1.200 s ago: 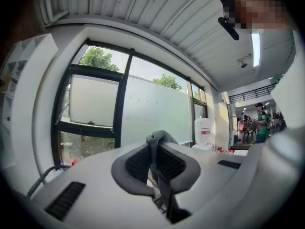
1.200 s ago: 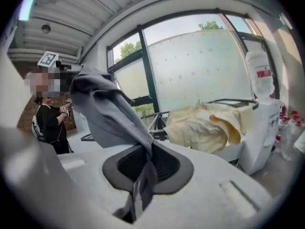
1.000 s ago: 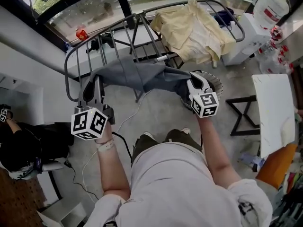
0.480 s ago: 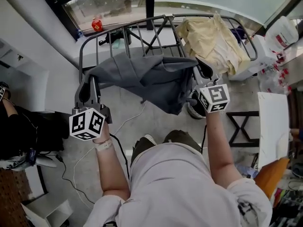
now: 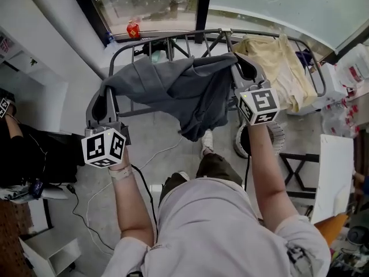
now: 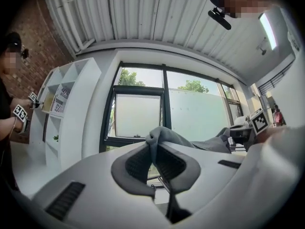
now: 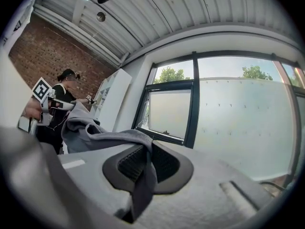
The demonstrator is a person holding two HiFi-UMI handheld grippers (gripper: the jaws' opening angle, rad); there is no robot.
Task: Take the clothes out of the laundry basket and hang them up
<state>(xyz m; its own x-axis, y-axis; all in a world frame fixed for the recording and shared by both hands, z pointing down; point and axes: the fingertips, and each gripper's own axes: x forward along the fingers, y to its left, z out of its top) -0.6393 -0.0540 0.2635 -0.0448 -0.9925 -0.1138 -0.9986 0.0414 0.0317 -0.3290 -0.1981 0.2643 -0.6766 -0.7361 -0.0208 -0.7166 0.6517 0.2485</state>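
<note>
A grey garment (image 5: 179, 94) hangs stretched between my two grippers, in front of the metal drying rack (image 5: 173, 39). My left gripper (image 5: 105, 103) is shut on the garment's left end; in the left gripper view grey cloth (image 6: 164, 137) sticks up from between the closed pads. My right gripper (image 5: 245, 68) is shut on the right end, and in the right gripper view a fold of the cloth (image 7: 143, 171) runs down between its pads. A cream shirt (image 5: 285, 71) lies draped over the rack's right half. The round laundry basket (image 5: 282, 133) stands on the floor, partly hidden behind my right arm.
A window with a dark frame (image 5: 147, 7) stands behind the rack, a small red object (image 5: 133, 28) on its sill. A person in black (image 5: 23, 154) is at the left. A white table (image 5: 331, 172) and black folding stand (image 5: 297, 169) are at the right. Cables trail over the floor.
Both grippers have lifted the grey garment higher and farther out toward the rack. The cloth has come up clear of the basket, and the basket now shows beside my right arm.
</note>
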